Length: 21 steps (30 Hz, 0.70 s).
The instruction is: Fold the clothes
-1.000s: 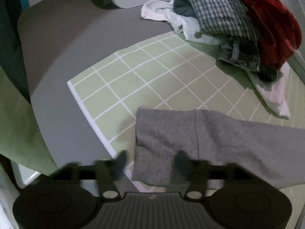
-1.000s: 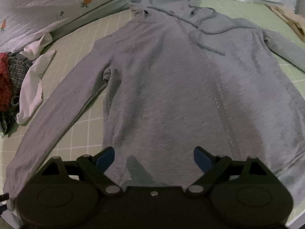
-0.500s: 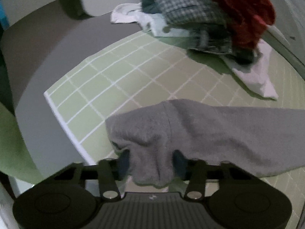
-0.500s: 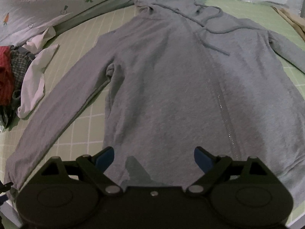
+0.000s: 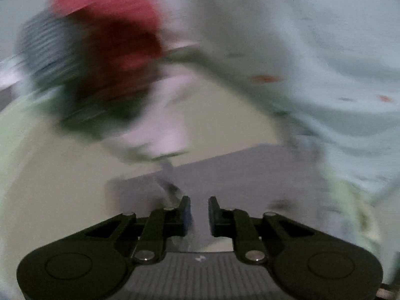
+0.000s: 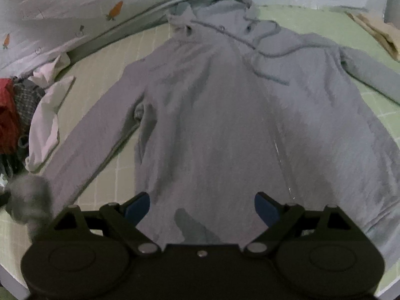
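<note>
Grey hoodie (image 6: 225, 125) lies flat, face up, on green checked bed sheet (image 6: 105, 80). Left hand-held gripper (image 5: 199, 212) pinches sleeve cuff (image 6: 27, 200), jaws narrow. Right hand-held gripper (image 6: 202, 207) spread wide above hem, empty. Judgement: carry sleeve across chest, keep fabric taut, avoid bunching.

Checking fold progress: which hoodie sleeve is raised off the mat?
The left sleeve: its cuff is bunched and raised. The right sleeve lies flat.
</note>
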Motion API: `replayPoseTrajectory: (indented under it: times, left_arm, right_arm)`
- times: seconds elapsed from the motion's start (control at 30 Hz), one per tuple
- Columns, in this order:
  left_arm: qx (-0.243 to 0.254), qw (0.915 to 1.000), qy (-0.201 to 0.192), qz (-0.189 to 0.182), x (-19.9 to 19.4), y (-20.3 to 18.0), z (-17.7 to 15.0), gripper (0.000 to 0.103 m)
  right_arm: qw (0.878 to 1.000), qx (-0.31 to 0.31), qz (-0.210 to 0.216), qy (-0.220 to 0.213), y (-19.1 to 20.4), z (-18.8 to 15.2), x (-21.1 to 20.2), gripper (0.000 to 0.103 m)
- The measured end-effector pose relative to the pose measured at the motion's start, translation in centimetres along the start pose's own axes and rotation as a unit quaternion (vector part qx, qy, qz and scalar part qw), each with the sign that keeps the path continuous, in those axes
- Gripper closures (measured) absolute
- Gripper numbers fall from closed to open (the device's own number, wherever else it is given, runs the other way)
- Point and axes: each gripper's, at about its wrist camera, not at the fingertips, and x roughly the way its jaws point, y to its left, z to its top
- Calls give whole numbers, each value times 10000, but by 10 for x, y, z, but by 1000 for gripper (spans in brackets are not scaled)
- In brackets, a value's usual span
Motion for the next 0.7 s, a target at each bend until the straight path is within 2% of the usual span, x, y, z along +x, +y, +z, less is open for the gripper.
replayPoseTrajectory:
  times: [0.03, 0.07, 0.1, 0.27, 0.43, 0.6, 0.7]
  left_arm:
    - [110, 9999, -51, -95, -2, -7, 2, 58]
    - [221, 9995, -103, -189, -4, -15, 3, 26]
    - [331, 9989, -154, -284, -6, -22, 5, 9]
    - [880, 9924, -411, -755, -16, -60, 13, 8]
    - [402, 9984, -338, -196, -21, -14, 7, 8]
    - [-86, 9989, -260, 371, -25, 32, 1, 7]
    - [-281, 9978, -247, 544, -31, 52, -7, 7]
  right_arm:
    - [10000, -19, -8, -57, 1, 0, -1, 7]
    - [9999, -61, -9, -117, 4, 0, -3, 5]
    - [9997, -148, 4, -181, 8, 0, -4, 3]
    - [9957, -791, 128, -474, 34, -4, -9, 0]
    - [9888, -1366, 493, -359, 73, -4, 5, 0]
    - [9801, -1854, 681, -180, 120, -1, 29, 2]
    - [9729, -2094, 964, -191, 146, 0, 40, 9]
